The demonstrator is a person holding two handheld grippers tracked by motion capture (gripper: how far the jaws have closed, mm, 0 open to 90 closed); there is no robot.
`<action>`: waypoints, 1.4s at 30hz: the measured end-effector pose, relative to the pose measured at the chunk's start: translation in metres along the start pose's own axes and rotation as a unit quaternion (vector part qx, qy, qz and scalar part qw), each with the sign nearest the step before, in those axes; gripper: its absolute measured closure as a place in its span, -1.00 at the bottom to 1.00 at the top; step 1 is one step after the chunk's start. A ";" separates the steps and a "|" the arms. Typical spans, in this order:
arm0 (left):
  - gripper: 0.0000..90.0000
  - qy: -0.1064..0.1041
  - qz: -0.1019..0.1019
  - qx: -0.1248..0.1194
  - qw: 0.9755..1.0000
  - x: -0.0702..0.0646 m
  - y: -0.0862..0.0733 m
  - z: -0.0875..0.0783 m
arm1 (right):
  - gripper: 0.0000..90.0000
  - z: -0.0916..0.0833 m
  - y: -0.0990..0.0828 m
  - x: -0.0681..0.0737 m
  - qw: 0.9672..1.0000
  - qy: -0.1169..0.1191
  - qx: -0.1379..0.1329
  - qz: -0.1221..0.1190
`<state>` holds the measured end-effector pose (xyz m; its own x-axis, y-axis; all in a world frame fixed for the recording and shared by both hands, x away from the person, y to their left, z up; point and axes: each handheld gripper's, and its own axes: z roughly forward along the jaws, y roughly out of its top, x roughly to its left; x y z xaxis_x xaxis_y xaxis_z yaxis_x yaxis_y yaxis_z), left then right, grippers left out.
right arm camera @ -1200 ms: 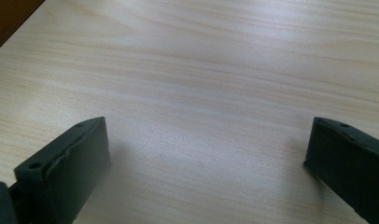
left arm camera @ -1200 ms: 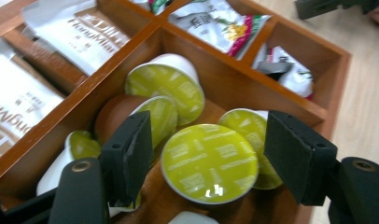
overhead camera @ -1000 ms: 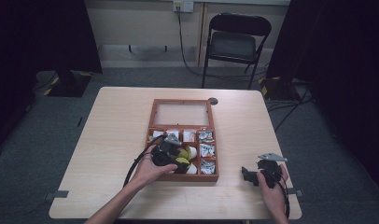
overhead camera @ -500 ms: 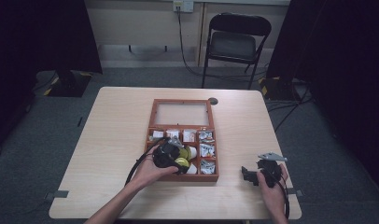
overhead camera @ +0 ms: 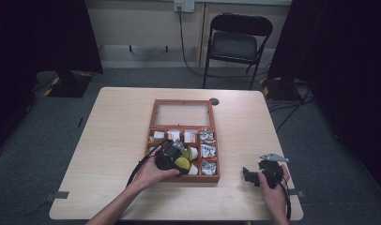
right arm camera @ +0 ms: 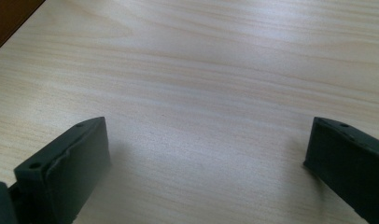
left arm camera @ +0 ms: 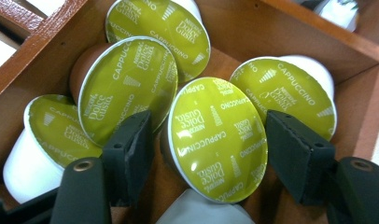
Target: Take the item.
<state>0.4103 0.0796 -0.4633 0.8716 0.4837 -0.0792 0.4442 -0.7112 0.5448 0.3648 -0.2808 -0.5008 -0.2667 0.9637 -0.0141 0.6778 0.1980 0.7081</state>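
Observation:
Several coffee capsules with green foil lids lie in a near compartment of the wooden box [left arm camera: 290, 23]. My left gripper [left arm camera: 208, 135] reaches into it. Its jaws have just been closing and now sit against both sides of one green-lidded capsule [left arm camera: 220, 154], which is tilted towards the camera. In the high view the left gripper [overhead camera: 172, 159] is over the box's [overhead camera: 151, 126] near left part. My right gripper [overhead camera: 248, 174] rests near the table's front right, and in its own view the right gripper [right arm camera: 206, 140] stands open over bare wood.
The box's far half is a glass-fronted lid [overhead camera: 181, 114] lying open. Other compartments hold white packets [overhead camera: 207, 151]. A small dark disc [overhead camera: 214, 101] lies behind the box. A folding chair [overhead camera: 235, 44] stands beyond the table's far edge.

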 end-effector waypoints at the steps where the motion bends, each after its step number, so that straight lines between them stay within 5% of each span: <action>1: -0.23 0.000 0.000 0.000 1.000 0.000 0.000 0.000 | -1.00 0.000 0.000 0.000 1.000 0.000 0.000 0.000; 4: -0.14 0.012 0.000 0.002 1.000 -0.001 0.000 0.000 | -1.00 0.000 0.000 0.000 1.000 0.000 0.000 0.000; 42: -0.13 -0.008 -0.019 -0.053 0.998 0.003 -0.002 -0.017 | -1.00 0.000 0.000 0.000 1.000 0.000 0.000 0.000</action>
<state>0.4081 0.0912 -0.4502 0.8581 0.5006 -0.1139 0.4529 -0.6337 0.6272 0.3648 -0.2808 -0.5008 -0.2665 0.9637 -0.0136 0.6781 0.1975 0.7079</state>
